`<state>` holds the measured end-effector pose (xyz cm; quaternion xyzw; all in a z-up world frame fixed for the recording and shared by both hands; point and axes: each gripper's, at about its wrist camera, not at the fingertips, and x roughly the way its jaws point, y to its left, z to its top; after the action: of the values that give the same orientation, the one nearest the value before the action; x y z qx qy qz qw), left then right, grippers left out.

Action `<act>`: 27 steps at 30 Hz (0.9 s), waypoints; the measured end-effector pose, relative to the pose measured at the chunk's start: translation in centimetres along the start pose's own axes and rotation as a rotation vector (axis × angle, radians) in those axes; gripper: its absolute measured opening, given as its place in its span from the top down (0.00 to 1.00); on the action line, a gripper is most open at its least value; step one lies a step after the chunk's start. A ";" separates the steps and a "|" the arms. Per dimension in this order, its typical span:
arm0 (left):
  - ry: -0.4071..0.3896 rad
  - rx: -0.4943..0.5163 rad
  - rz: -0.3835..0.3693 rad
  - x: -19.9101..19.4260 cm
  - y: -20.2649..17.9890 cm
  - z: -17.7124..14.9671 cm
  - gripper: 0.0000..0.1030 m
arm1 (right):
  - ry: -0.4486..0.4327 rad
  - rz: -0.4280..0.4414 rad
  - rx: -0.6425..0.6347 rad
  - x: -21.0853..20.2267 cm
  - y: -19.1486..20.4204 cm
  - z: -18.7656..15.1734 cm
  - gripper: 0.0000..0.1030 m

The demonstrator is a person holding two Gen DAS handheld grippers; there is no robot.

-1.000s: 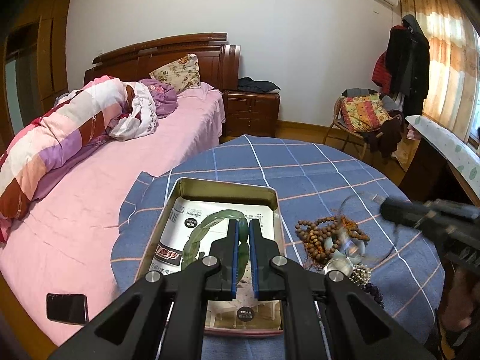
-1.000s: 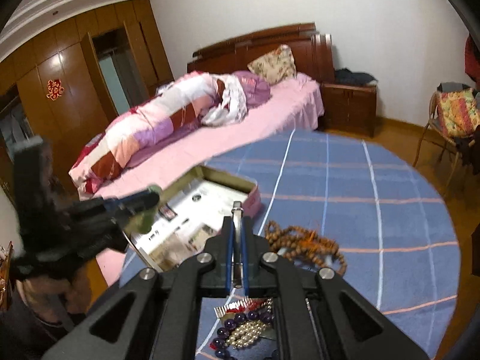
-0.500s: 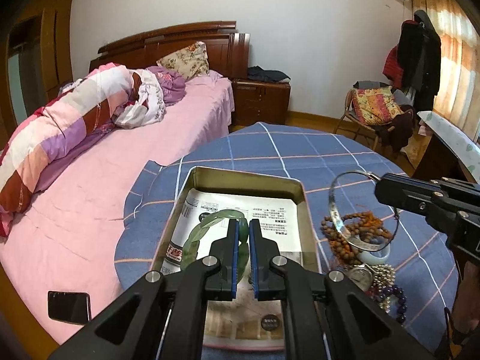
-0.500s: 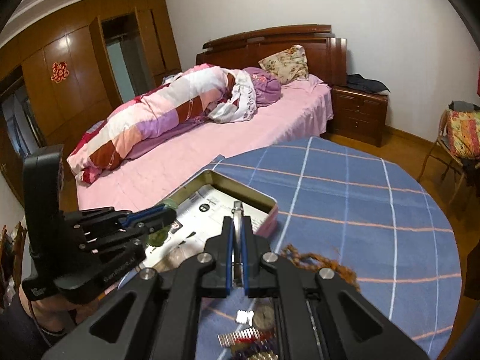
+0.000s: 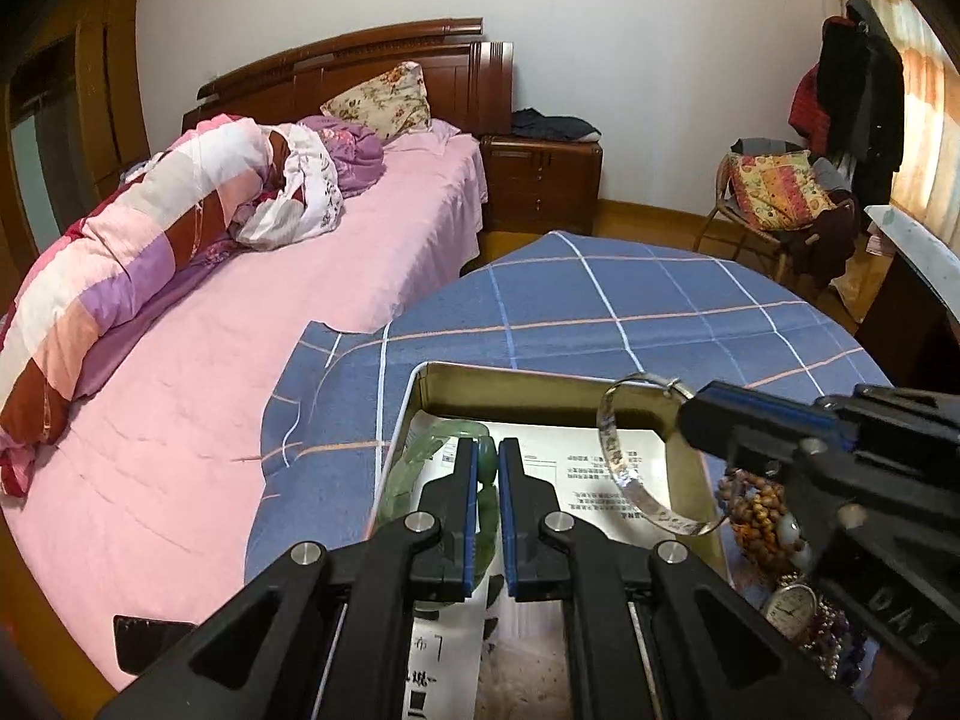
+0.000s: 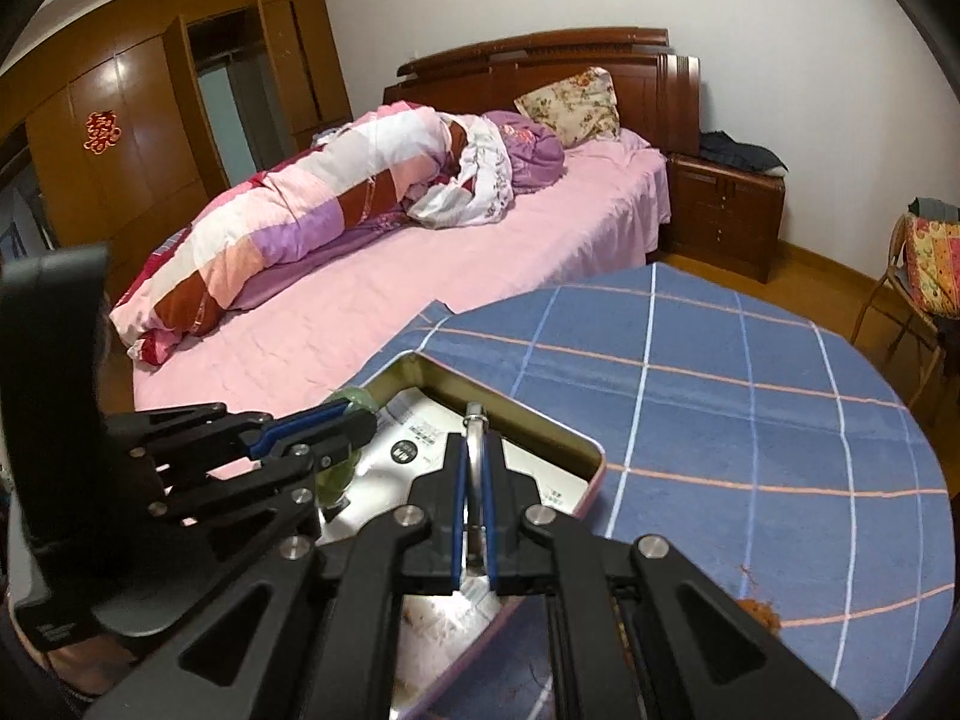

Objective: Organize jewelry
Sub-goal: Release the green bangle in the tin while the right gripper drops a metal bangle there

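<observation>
My left gripper (image 5: 488,447) is shut on a green jade bangle (image 5: 414,471), which hangs over the left part of an open metal tin (image 5: 516,377) lined with printed paper. My right gripper (image 6: 474,443) is shut on a thin silver bangle (image 6: 474,419), seen edge-on above the tin (image 6: 543,417). In the left wrist view the silver bangle (image 5: 618,471) hangs from the right gripper (image 5: 690,414) over the tin's right side. The right wrist view shows the left gripper (image 6: 360,420) with the green bangle (image 6: 360,399) just left of my right fingers.
The tin sits on a round table with a blue checked cloth (image 5: 600,300). Brown bead strings (image 5: 756,510), a small watch (image 5: 792,606) and purple beads lie right of the tin. A pink bed (image 5: 240,360) borders the table's left; a dark phone (image 5: 150,642) lies on it.
Both grippers have moved forward and lower over the tin. The silver bangle has travelled left from above the bead pile to above the tin's right side. Both grips stay shut.
</observation>
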<state>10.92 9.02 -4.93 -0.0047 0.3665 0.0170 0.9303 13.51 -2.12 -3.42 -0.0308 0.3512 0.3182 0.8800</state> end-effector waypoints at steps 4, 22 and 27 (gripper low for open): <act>0.017 0.010 0.009 0.9 0.0 0.3 0.95 | 0.017 -0.014 0.013 1.0 -0.3 -0.1 0.93; 0.059 0.011 -0.015 2.0 -0.5 0.5 0.89 | 0.073 -0.051 0.066 2.9 -2.6 -0.3 0.86; 0.027 -0.016 0.032 1.4 -0.3 0.7 0.43 | 0.059 -0.051 0.089 2.4 -3.1 -0.5 0.62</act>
<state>12.37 8.80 -5.36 -0.0063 0.3787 0.0349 0.9248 16.33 -3.47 -5.89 -0.0098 0.3899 0.2787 0.8776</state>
